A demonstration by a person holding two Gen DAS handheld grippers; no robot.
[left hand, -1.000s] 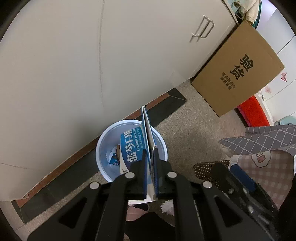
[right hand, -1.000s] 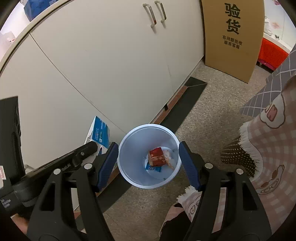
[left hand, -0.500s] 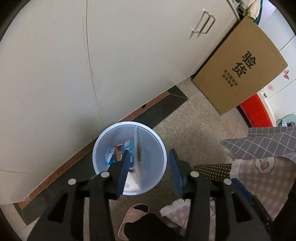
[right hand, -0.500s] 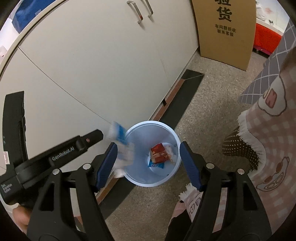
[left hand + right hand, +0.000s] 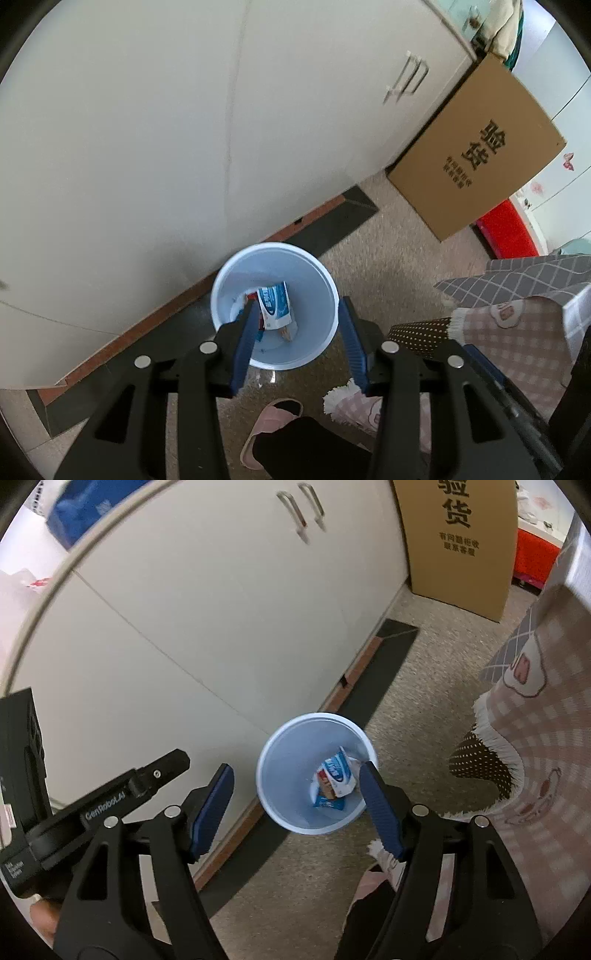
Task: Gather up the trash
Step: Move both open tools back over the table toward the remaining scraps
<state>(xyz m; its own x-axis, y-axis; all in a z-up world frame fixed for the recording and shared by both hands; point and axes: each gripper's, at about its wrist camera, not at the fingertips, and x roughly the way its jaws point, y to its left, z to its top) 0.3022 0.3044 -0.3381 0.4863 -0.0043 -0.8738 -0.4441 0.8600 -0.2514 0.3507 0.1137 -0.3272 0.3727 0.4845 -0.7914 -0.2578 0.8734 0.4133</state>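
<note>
blue packet (image 5: 275, 305) dropped in bin (image 5: 317, 291), below fingers (image 5: 244, 339)

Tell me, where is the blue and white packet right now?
The blue and white packet lies inside the pale blue bin on the floor beside the white cabinets, atop other wrappers.

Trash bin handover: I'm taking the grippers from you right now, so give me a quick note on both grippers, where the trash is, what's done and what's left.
Left gripper: open and empty; its jaws have just been opening, nothing between them.
Right gripper: open and empty.
Both hang above the pale blue bin, which stands on the floor against the white cabinet.
Done: the blue-and-white box now lies inside the bin on top of the red packet and other wrappers.
Left: no further trash shows in either view; look around before the next pick.
</note>
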